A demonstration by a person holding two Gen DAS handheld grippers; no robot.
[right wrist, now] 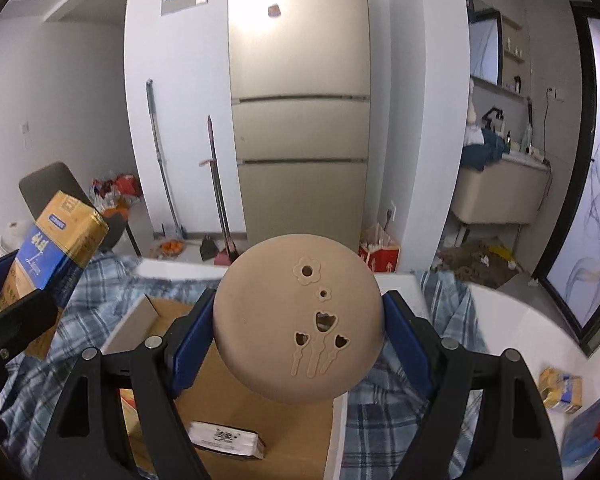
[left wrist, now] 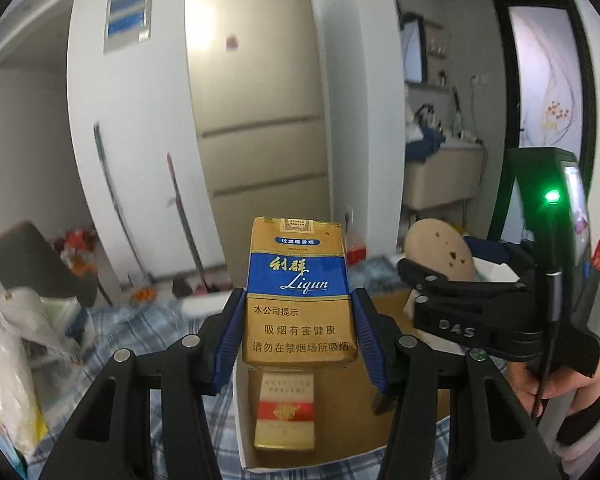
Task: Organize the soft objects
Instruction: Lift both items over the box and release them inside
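Note:
My left gripper is shut on a gold and blue Liqun cigarette pack, held upright above an open cardboard box. A gold and red pack lies in that box. My right gripper is shut on a round beige soft pad with flower cut-outs, held above the same box. The pad also shows in the left wrist view, and the Liqun pack in the right wrist view. A white pack lies in the box.
A blue plaid cloth covers the surface under the box. Another gold and blue pack lies at the right on white. A fridge, two mops, a dark chair and plastic bags stand beyond.

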